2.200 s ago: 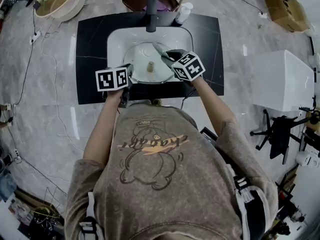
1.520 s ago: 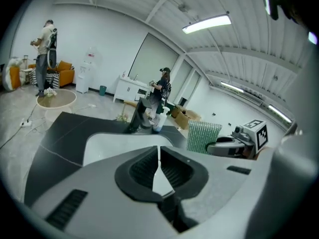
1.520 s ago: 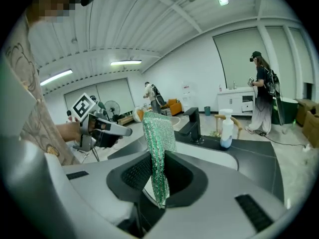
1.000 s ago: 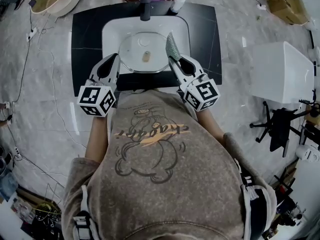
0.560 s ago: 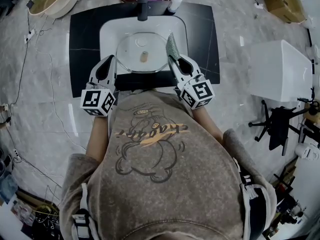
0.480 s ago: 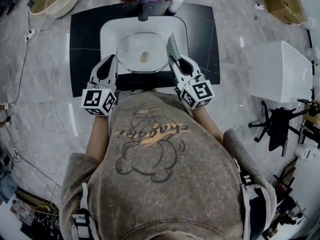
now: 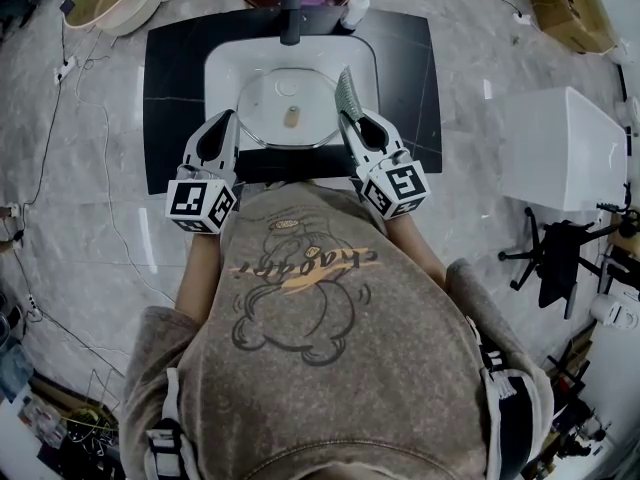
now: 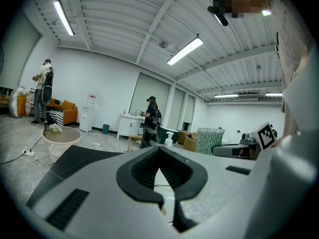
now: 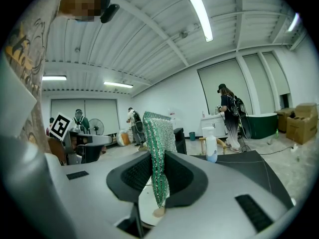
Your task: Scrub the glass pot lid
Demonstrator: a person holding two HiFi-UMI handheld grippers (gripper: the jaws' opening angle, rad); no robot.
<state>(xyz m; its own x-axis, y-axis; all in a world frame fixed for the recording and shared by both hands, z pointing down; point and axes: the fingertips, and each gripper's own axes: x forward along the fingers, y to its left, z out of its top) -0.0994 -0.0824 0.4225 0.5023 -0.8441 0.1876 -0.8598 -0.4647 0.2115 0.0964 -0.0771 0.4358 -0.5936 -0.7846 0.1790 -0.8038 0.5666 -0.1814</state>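
Inside sink [image 7: 222,76], lid [image 7: 270,118] seen whole overhead, left gripper [image 8: 160,153] closed empty, right gripper [image 9: 158,158] clamping scourer [image 9: 156,131].

Round glass pot lid [image 7: 285,113]: in the white sink basin [image 7: 222,68]
Basin: in the black stone counter [image 7: 175,88]
Dark tap [image 7: 291,13]: behind the basin
White pump bottle [image 7: 358,8]: right of the tap
Left gripper [image 7: 228,118]: left of the lid
Right gripper [image 7: 345,120]: right of the lid, green scouring pad [image 7: 347,93] between its jaws
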